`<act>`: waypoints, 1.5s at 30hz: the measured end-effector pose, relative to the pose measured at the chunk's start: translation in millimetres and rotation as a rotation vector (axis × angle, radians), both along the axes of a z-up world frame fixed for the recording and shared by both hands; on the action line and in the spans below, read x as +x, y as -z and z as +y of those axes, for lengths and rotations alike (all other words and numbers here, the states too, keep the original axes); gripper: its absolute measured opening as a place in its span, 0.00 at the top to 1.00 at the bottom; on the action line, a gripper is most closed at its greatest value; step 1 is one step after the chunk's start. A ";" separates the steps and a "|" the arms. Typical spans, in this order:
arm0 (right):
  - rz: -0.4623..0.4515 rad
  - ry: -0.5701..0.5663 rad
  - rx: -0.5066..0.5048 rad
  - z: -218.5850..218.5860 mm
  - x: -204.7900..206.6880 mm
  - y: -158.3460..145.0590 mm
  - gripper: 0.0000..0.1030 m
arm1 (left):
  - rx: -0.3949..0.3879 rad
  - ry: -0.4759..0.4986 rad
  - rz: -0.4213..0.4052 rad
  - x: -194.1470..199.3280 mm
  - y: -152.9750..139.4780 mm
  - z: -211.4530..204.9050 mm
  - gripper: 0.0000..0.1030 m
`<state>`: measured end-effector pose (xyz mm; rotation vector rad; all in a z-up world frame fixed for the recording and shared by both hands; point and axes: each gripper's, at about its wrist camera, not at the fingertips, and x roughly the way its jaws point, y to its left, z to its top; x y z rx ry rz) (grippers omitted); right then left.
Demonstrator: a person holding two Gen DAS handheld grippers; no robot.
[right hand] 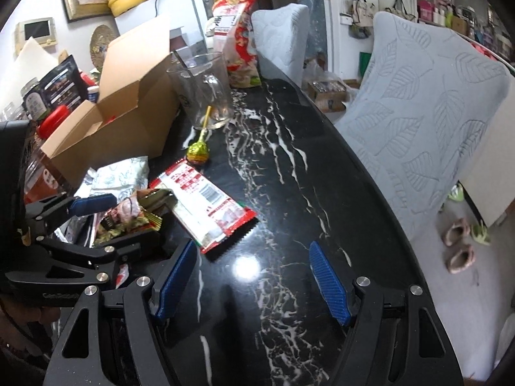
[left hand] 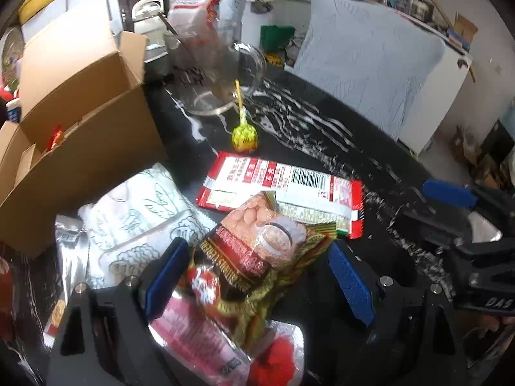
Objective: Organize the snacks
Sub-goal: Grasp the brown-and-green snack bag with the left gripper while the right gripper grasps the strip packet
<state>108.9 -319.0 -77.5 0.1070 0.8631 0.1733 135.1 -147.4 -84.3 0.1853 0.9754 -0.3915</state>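
My left gripper (left hand: pixel 257 273) is open, its blue pads either side of a brown and gold peanut snack packet (left hand: pixel 254 251) lying on other packets; it also shows in the right wrist view (right hand: pixel 128 215). A red and white packet (left hand: pixel 289 186) lies just beyond, also in the right wrist view (right hand: pixel 206 202). A white patterned packet (left hand: pixel 138 212) lies to the left. A green-wrapped lollipop (left hand: pixel 244 135) lies near a glass jar (left hand: pixel 219 74). An open cardboard box (left hand: pixel 80 122) stands at the left. My right gripper (right hand: pixel 254 280) is open and empty over the bare black marble table (right hand: pixel 289 193).
A tall red and white snack bag (right hand: pixel 238 35) stands behind the jar (right hand: pixel 206 87). Grey padded chairs (right hand: pixel 428 106) line the table's right edge. Jars and bottles (right hand: pixel 54 96) stand behind the box (right hand: pixel 128 96). A pink packet (left hand: pixel 193 337) and a silver packet (left hand: pixel 70 257) lie near me.
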 end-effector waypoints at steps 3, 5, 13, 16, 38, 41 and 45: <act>0.016 -0.001 0.005 -2.3 3.8 2.6 0.29 | 0.034 0.012 -0.011 1.5 5.5 -3.5 0.19; 0.024 -0.002 0.009 -1.9 6.4 3.5 0.29 | 0.063 -0.009 -0.031 1.2 8.1 -3.8 0.34; 0.024 -0.036 -0.001 3.8 16.8 4.0 0.29 | -0.048 -0.038 -0.014 -4.4 -3.1 13.8 0.49; 0.021 -0.067 -0.016 9.3 23.0 4.4 0.29 | -0.060 -0.045 -0.031 -9.0 -12.6 16.7 0.49; 0.074 -0.352 -0.156 71.9 77.4 27.7 0.17 | -0.138 -0.153 -0.045 -10.9 -35.5 56.7 0.49; 0.054 -0.372 -0.197 80.5 73.8 30.0 0.19 | -0.138 -0.158 -0.043 -10.4 -34.8 57.8 0.49; 0.027 -0.393 -0.212 86.2 66.2 26.7 0.48 | -0.139 -0.167 -0.044 -11.0 -34.8 60.6 0.49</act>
